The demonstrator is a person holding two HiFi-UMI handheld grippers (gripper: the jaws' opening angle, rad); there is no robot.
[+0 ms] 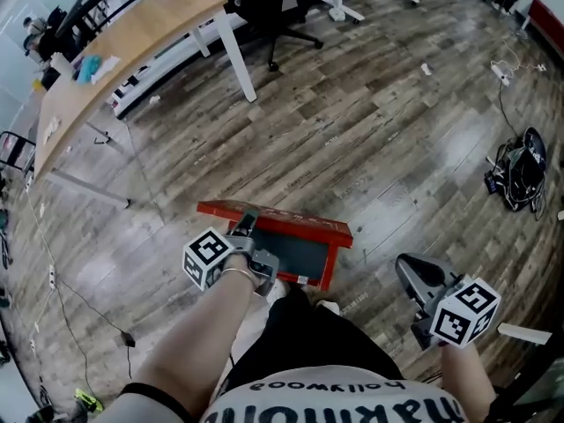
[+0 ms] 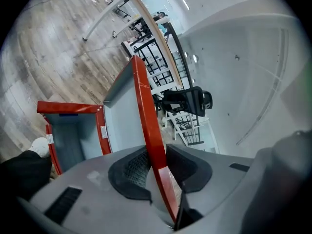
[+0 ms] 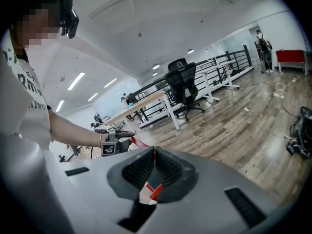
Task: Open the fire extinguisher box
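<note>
The red fire extinguisher box [image 1: 308, 256] lies on the wooden floor just in front of the person's feet, its grey inside showing. Its red-framed door [image 1: 282, 222] stands raised along the far side. My left gripper [image 1: 248, 225] is shut on the door's edge. In the left gripper view the red door edge [image 2: 142, 101] runs between the pads of that gripper [image 2: 156, 156], with the open box body [image 2: 73, 133] down to the left. My right gripper [image 1: 405, 267] hangs to the right of the box, apart from it. Its jaws [image 3: 155, 156] meet with nothing between them.
A long wooden desk [image 1: 132, 33] with white legs stands at the far left, a black office chair [image 1: 278, 7] beyond it. A dark bundle of cables [image 1: 520, 173] lies on the floor at the right. A thin cable [image 1: 79, 302] runs along the left.
</note>
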